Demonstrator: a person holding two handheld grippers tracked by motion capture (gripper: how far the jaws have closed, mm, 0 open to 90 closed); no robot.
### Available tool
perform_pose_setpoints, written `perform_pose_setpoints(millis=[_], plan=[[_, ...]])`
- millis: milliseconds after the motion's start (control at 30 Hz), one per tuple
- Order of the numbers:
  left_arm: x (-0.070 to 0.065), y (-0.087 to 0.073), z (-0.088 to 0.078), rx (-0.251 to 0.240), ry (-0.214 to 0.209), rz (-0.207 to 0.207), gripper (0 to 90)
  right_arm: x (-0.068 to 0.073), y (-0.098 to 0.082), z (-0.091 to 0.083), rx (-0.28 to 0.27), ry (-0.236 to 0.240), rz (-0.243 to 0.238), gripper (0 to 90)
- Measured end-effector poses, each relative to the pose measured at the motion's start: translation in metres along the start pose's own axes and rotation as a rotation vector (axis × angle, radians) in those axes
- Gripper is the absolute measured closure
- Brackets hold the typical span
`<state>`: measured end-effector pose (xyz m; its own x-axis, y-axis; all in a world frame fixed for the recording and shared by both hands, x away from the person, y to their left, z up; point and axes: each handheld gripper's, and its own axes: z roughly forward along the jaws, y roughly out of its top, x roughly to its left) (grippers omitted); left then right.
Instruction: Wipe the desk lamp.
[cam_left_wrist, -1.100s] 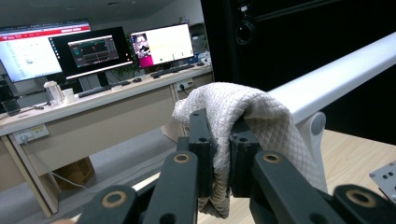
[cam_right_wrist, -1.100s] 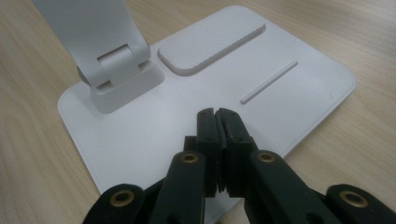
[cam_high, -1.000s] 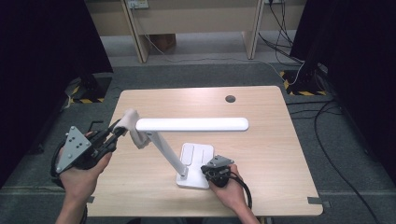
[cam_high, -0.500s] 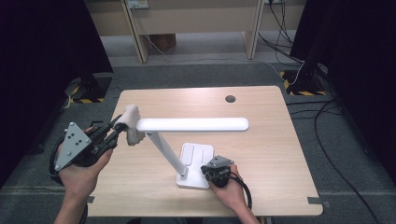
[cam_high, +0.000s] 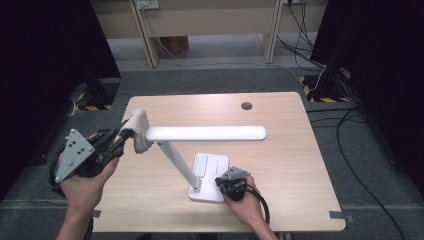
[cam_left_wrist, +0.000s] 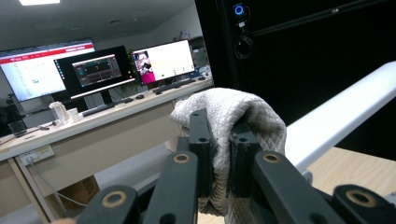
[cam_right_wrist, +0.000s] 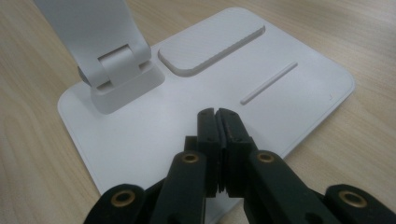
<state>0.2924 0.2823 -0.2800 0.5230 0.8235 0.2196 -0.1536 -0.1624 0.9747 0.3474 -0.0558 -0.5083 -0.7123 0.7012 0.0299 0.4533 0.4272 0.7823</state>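
Note:
A white desk lamp stands on the wooden table (cam_high: 285, 155): flat base (cam_high: 210, 175), slanted arm (cam_high: 177, 162) and long horizontal head (cam_high: 205, 133). My left gripper (cam_high: 126, 134) is shut on a grey-white cloth (cam_high: 139, 129) that lies against the left end of the lamp head. In the left gripper view the cloth (cam_left_wrist: 233, 109) drapes over the closed gripper (cam_left_wrist: 219, 126), with the lamp head (cam_left_wrist: 341, 114) running off to the right. My right gripper (cam_right_wrist: 217, 114) is shut and empty, its tips pressing down on the lamp base (cam_right_wrist: 140, 135) near the arm hinge (cam_right_wrist: 116, 70). In the high view this right gripper (cam_high: 226, 184) sits at the base's right front corner.
A dark round cable hole (cam_high: 246, 106) sits near the table's far edge. Wooden furniture legs (cam_high: 150, 45) and cables (cam_high: 305, 30) lie on the floor beyond. Black curtains flank both sides. The left gripper view shows a desk with monitors (cam_left_wrist: 93, 70) in the background.
The left gripper and cloth shifted slightly along the left end of the lamp head. The right gripper stayed pressed on the base.

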Motion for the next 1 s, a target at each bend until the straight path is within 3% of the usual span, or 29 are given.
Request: perform_pose_setpoints(millis=[367, 1000], plan=[[-0.006, 0.008, 0.006, -0.009, -0.024, 0.015, 83.0, 0.0, 0.0, 0.0, -0.001, -0.001, -0.004, 88.7], [-0.026, 0.011, 0.024, 0.0, -0.092, -0.012, 82.9, 0.0, 0.0, 0.0, -0.004, 0.002, -0.003, 89.0]])
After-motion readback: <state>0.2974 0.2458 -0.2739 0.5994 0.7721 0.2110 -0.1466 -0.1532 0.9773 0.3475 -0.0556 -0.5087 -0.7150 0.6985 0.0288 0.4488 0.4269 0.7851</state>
